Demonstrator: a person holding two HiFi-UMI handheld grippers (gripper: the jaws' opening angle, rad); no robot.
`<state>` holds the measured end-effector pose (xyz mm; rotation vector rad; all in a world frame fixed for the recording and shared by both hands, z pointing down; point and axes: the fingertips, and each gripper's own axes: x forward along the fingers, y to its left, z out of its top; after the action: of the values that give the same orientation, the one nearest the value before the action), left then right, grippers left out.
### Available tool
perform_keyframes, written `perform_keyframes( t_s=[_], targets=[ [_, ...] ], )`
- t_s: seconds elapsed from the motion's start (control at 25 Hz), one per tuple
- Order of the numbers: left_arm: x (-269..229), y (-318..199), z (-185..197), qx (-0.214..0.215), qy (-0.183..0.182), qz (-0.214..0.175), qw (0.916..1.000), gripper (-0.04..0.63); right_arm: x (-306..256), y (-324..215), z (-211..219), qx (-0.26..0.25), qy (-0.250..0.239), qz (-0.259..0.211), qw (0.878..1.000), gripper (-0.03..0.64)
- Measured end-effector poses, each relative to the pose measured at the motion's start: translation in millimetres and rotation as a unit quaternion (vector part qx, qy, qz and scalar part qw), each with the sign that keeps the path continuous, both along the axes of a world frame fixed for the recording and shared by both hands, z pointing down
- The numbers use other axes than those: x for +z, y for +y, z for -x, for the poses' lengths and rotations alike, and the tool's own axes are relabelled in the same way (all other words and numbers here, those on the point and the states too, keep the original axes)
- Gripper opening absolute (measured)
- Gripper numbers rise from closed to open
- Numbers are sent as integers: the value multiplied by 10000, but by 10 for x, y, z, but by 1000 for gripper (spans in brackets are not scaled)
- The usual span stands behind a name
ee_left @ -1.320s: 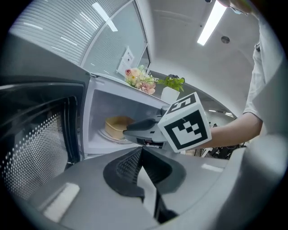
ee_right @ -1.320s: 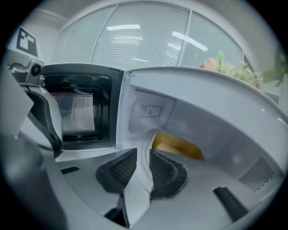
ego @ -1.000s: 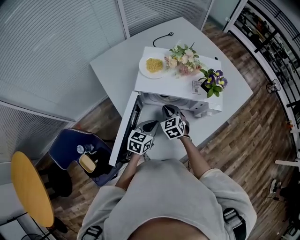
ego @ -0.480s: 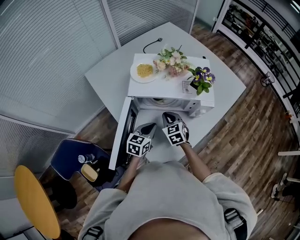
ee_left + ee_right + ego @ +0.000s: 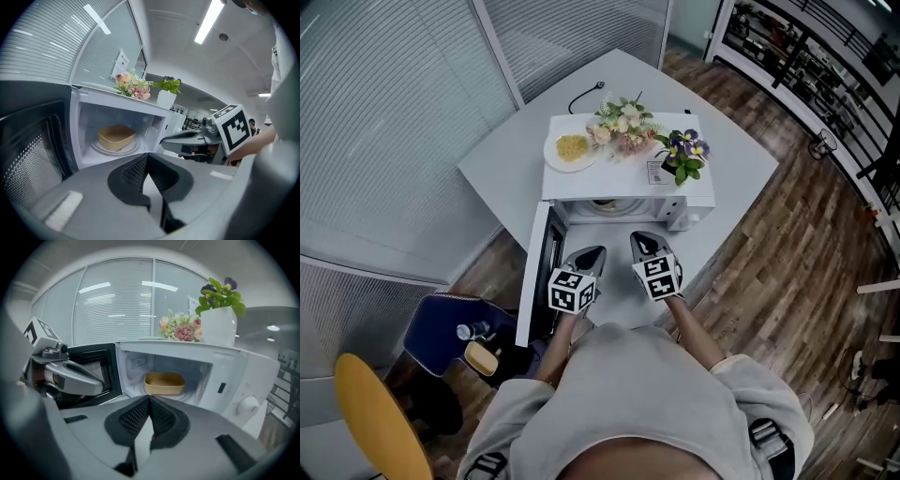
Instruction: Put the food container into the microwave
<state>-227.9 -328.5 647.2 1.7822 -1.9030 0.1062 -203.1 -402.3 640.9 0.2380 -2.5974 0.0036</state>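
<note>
The tan food container [image 5: 116, 137] [image 5: 164, 383] sits on the turntable inside the white microwave [image 5: 628, 202], whose door [image 5: 534, 272] stands swung open to the left. Both grippers are outside, just in front of the opening and side by side. My left gripper [image 5: 591, 255] [image 5: 147, 157] is shut with nothing in it. My right gripper [image 5: 643, 241] [image 5: 150, 400] is shut and empty too. From the head view the container is mostly hidden under the microwave's top.
On the microwave's top are a plate of yellow food [image 5: 571, 150], a bouquet [image 5: 619, 127] and a potted plant [image 5: 682, 155]. The microwave stands on a white table [image 5: 511, 155]. A blue chair [image 5: 441, 328] and a yellow stool [image 5: 380, 422] stand at the lower left.
Both grippers have drawn back a little from the microwave opening, and the head view has shifted so the microwave sits higher and further off.
</note>
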Motion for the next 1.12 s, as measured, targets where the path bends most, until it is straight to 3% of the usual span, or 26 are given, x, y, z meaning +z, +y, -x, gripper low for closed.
perform_keyframes(
  t_s=[1.12],
  targets=[
    [42,-191,-112,293,-65,10,9995,11,-134,-381,-858,1152,-255,53,9930,14]
  ],
)
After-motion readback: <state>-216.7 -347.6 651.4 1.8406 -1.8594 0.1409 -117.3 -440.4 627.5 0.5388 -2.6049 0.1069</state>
